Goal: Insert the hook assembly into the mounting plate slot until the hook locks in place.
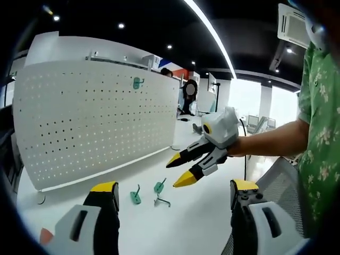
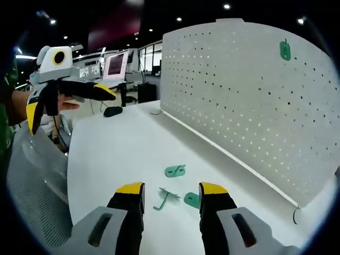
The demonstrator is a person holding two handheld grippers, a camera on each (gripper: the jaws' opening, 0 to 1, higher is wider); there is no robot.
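Two opposed low views near the white table (image 1: 175,223), sharing pegboard (image 2: 249,101) and green hooks (image 2: 175,171).

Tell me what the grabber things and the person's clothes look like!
Each gripper has a whitish-grey body, black jaws and bright yellow tips. In the left gripper view, the right gripper looks like a pointy beak. In the right gripper view, the left gripper has a white top. The person wears a green flowery short sleeve.
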